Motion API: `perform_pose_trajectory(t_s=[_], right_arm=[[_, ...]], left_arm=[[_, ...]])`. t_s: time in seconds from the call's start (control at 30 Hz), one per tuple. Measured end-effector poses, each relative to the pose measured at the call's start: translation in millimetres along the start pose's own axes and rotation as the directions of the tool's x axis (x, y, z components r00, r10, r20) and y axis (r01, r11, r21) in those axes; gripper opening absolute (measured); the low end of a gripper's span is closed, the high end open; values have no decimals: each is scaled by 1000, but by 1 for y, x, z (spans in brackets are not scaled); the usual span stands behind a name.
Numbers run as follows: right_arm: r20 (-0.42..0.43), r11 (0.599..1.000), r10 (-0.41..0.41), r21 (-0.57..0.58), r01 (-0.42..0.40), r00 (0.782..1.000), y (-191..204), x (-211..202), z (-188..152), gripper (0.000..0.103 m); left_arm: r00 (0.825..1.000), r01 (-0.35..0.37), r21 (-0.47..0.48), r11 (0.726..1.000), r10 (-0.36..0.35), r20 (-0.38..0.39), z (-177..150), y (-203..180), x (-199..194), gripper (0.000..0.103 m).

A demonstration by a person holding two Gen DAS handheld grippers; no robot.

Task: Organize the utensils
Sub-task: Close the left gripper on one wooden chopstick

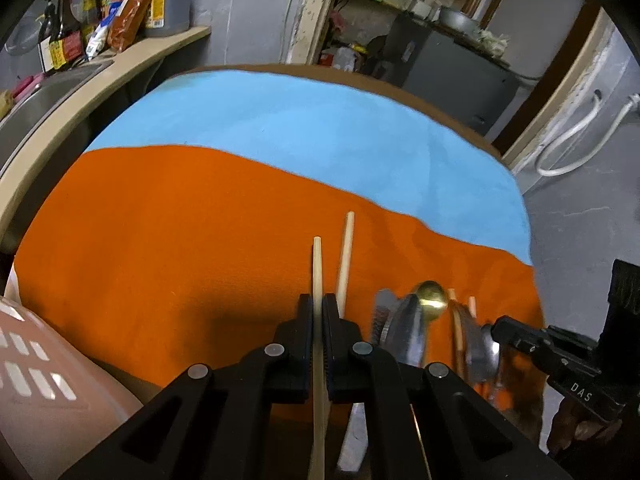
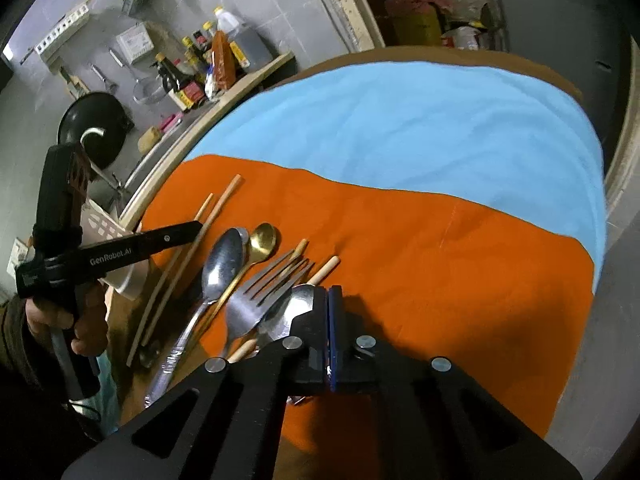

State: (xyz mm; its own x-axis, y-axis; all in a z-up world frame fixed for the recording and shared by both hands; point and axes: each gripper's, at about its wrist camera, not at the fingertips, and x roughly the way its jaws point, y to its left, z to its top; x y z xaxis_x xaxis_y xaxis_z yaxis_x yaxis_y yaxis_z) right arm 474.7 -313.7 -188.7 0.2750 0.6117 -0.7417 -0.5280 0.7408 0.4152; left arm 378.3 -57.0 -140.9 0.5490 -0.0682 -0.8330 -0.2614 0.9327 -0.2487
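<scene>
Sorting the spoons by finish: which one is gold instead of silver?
The gold spoon, lying between the silver spoon and the fork; its bowl and handle are brass-coloured, the others steel grey.

Table (image 2: 568,80) under orange (image 2: 440,280), blue cloths (image 2: 400,128)

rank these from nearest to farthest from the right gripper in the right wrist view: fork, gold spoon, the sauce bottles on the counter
1. fork: just left of the right gripper, on the orange cloth.
2. gold spoon: further up and left, its bowl beyond the fork's tines.
3. sauce bottles: far upper left, off the table on the counter.
</scene>
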Motion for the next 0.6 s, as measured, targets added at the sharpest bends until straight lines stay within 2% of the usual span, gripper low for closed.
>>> perform_pose_trajectory(t_s=[0.03,0.33,0.43,0.6], right_arm=[[15,1000,8,6,-8,1000,2,-3,-2,1],[133,994,-107,25,105,985,40,-44,-26,1],[155,987,-160,39,156,975,52,-49,-30,1],[137,985,-150,110,136,979,31,-46,-28,3]], left_arm=[[1000,15,4,1000,-15,16,-1,-1,-5,5],[988,101,37,994,-105,111,-10,-5,-50,5],[985,122,56,991,-127,113,-17,-5,-56,5],[985,156,55,986,-159,66,-23,3,-46,5]])
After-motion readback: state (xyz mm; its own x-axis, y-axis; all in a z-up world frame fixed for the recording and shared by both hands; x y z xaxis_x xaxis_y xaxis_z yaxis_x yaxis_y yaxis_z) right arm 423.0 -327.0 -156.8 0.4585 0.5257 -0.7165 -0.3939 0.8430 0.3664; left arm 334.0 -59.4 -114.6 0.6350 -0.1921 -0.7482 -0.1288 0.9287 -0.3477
